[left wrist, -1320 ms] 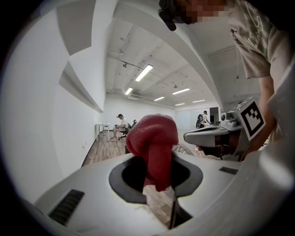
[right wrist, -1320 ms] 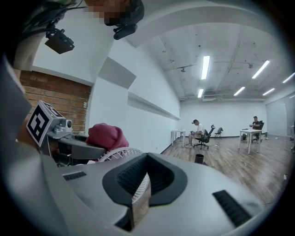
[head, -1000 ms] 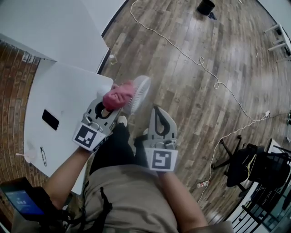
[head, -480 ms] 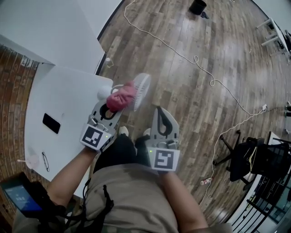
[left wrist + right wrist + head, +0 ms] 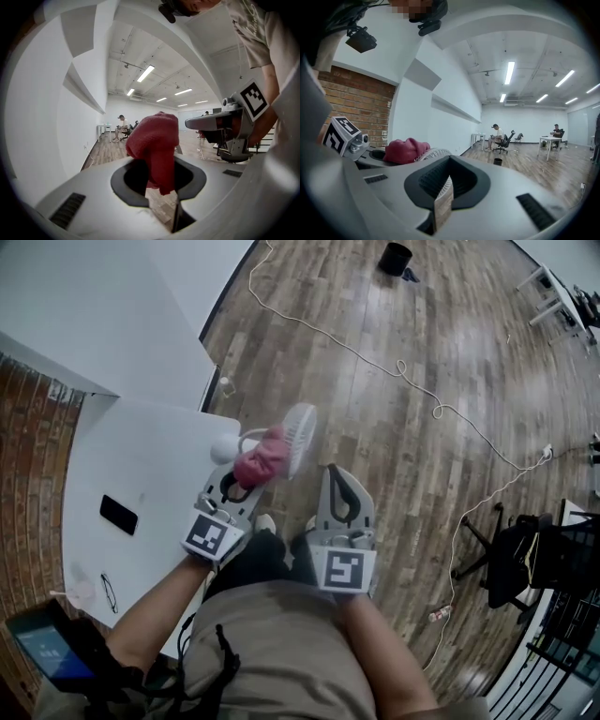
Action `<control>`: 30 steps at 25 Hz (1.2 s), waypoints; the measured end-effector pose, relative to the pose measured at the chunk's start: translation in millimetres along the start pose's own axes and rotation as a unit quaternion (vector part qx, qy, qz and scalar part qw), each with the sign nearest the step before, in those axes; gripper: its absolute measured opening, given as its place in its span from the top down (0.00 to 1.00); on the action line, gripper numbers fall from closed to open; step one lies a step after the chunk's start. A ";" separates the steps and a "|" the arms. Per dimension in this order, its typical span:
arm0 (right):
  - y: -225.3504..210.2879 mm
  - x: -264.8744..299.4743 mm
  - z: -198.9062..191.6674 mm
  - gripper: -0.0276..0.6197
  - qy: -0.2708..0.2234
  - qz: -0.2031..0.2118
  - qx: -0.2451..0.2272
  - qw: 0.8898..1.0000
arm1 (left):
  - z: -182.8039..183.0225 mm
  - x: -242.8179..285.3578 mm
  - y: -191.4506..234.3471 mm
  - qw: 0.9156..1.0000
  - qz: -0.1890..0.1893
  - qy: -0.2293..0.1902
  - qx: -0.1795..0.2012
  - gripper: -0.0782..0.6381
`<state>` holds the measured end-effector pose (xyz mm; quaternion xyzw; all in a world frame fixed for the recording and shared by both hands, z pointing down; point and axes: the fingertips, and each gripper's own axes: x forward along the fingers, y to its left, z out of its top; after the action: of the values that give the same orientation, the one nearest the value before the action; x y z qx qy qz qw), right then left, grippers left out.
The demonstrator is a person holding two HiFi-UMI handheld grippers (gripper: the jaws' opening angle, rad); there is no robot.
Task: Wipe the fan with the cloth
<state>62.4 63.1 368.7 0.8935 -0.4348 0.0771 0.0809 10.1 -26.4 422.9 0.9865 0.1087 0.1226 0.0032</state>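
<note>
Head view: the left gripper had its jaws clamped on a bunched red cloth. The cloth lay against the table-side face of the white fan, which stood at the corner of the white table. The right gripper was held just beside the fan, over the wooden floor, its jaws fully together with nothing between them. A phone and glasses lay on the table, well apart from the fan.
</note>
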 end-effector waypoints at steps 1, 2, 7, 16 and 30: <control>-0.3 0.0 -2.3 0.96 0.004 -0.002 0.001 1.000 | -2.4 -0.4 -0.3 1.000 -0.001 0.003 -0.002 0.76; -0.2 0.5 -4.8 0.96 0.008 -0.003 0.002 1.000 | -5.0 -0.5 -0.3 1.000 -0.003 0.004 -0.003 0.76; -2.2 1.9 -8.8 0.96 0.012 -0.006 0.004 1.000 | -13.1 1.1 -5.1 1.000 -0.009 0.009 -0.009 0.76; -6.2 4.5 -13.9 0.96 0.020 -0.013 0.009 1.000 | -28.9 1.8 -10.8 0.999 -0.021 0.026 -0.011 0.76; -9.4 3.5 -24.8 0.96 0.030 -0.013 0.005 0.999 | -58.6 4.5 -20.5 0.998 -0.034 0.052 -0.028 0.76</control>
<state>70.3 71.4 392.8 0.8968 -0.4201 0.1054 0.0906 -4.3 -6.5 480.2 0.9741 0.1390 0.1761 0.0293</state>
